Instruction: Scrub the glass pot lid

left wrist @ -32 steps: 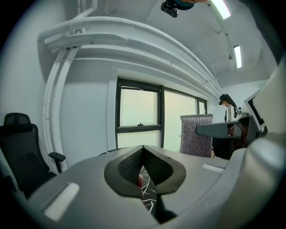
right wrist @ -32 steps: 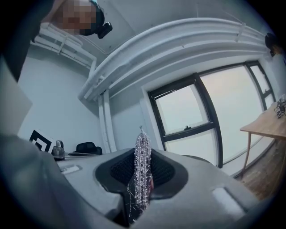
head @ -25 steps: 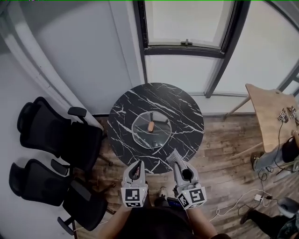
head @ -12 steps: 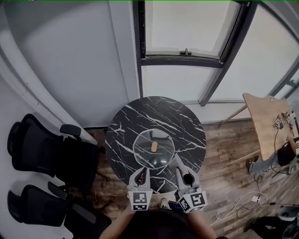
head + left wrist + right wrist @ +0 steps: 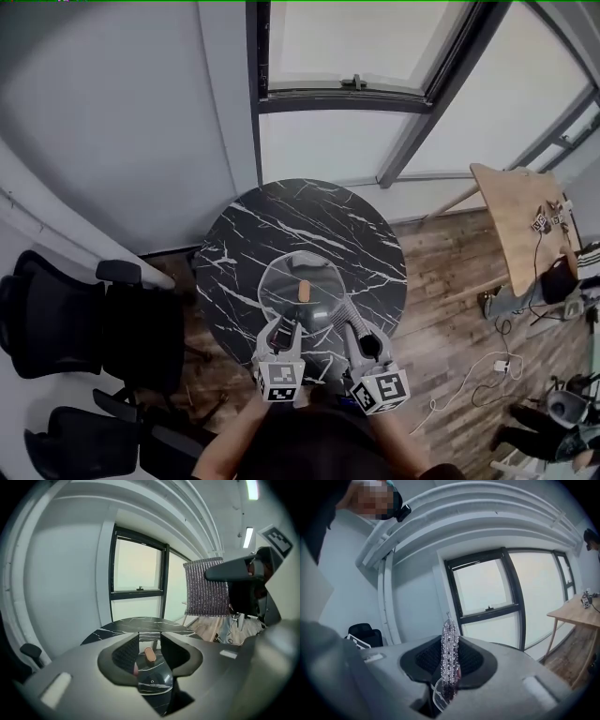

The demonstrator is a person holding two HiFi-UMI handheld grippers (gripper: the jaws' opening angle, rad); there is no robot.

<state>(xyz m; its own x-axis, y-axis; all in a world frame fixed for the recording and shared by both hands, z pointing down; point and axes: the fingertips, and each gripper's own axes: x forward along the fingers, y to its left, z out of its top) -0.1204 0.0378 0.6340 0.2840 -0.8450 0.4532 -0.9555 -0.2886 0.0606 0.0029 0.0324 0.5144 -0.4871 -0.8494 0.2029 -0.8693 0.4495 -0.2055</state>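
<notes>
The left gripper [image 5: 149, 644] has just been opening its broad grey jaws, and they stand apart with nothing pressed between the ribbed pads. Through the gap shows the round clear glass pot lid [image 5: 152, 679] with its oblong brown knob [image 5: 150, 655], lying on the round black marble table with white veins [image 5: 136, 622]. Beyond the table a dark-framed window [image 5: 138, 569] is set in a white wall, and at upper right the right gripper [image 5: 220, 573] holds up a hanging silvery metal-mesh scrubbing cloth [image 5: 206, 588].
</notes>
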